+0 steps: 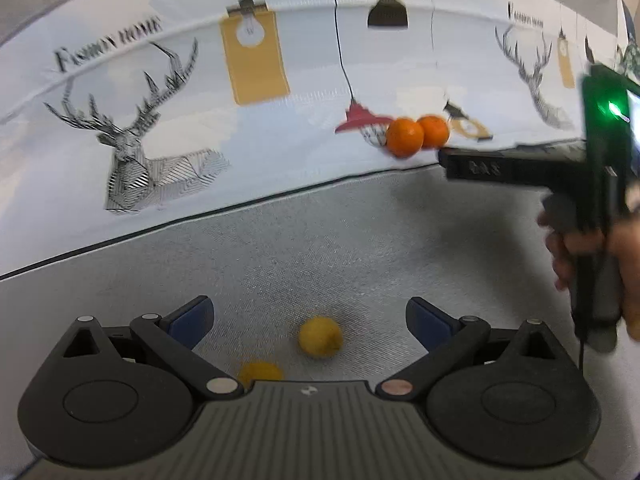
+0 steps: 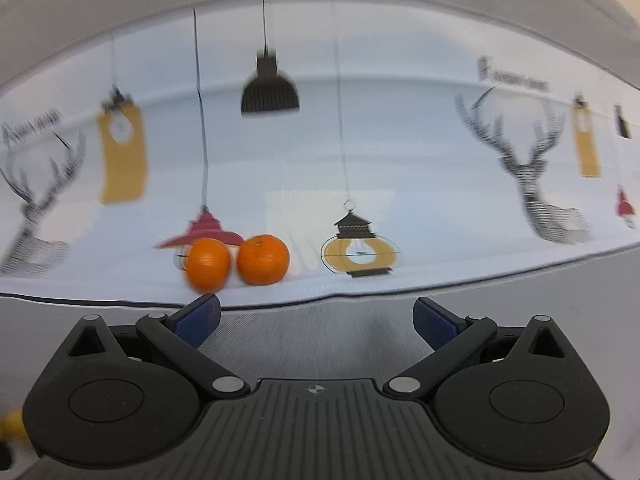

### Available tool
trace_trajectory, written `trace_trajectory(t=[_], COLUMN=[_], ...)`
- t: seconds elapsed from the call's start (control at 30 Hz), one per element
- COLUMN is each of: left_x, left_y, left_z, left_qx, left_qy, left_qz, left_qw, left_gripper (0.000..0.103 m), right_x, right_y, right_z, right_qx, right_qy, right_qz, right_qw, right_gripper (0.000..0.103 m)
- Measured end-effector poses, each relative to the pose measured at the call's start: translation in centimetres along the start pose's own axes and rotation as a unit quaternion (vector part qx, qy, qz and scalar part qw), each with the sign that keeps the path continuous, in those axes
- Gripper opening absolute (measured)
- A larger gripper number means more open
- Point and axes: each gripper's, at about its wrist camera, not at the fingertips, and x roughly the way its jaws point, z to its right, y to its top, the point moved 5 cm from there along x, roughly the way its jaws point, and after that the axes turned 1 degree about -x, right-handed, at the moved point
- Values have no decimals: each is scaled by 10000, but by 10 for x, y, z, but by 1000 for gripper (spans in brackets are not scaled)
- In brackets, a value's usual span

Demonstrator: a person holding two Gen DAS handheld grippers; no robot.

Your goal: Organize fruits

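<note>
Two oranges (image 1: pixel 405 137) (image 1: pixel 433 131) lie side by side on a white printed cloth; in the right wrist view they are the left orange (image 2: pixel 208 265) and the right orange (image 2: pixel 263 259). Two lemons lie on the grey surface: one (image 1: pixel 320 336) between my left fingers, another (image 1: pixel 260 374) partly hidden by the gripper body. My left gripper (image 1: pixel 310 318) is open and empty above them. My right gripper (image 2: pixel 316 318) is open and empty, short of the oranges. A yellow bit (image 2: pixel 10 424) shows at the right view's lower left edge.
The white cloth (image 1: pixel 280 140) with deer and lamp prints covers the far half; its dark edge borders the grey textured surface (image 1: pixel 360 248). The right hand-held gripper (image 1: pixel 520 164) and the person's hand (image 1: pixel 580 248) reach in from the right of the left wrist view.
</note>
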Motion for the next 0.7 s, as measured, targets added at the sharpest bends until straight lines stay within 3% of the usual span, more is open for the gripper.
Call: trace_trajectory(t=[0.13,0.2,0.27,0.3,0.33,0.37,0.4,0.57,0.7], left_x=[14,15,18,19,17,16,14,-8,-39], left_y=[-3,-6,-10,-12,-14,-15,-16,-16,-20], left_z=[1,5,9,10,11,13,14,19,24], left_qx=[346,524,651,667,704,739,731,608,458], left_qy=[-156,-172,-285,-330,-299,-294,-310,-361,-447], left_qz=[-62,31,-17,-51,19,43,41,201,445], left_qw=[9993,9985,9975,9972,9971,9968,9968,9973,9970], left_gripper=[99,82,27,28,27,27,27,27,27], right_x=[30,35,39,38,34,31,29,7,-37], right_y=[4,6,8,9,9,10,10,10,2], right_z=[-5,-8,-11,-12,-16,-19,-23,-17,0], right_qx=[104,30,-32,-65,-148,-273,-393,-200,147], right_qy=[143,123,67,133,277,289,186,44,4], right_qz=[-77,51,180,282,378,410,378,391,485], right_qw=[9998,9999,9998,9995,9988,9984,9983,9990,9987], right_gripper=[102,102,100,88,60,44,39,39,39])
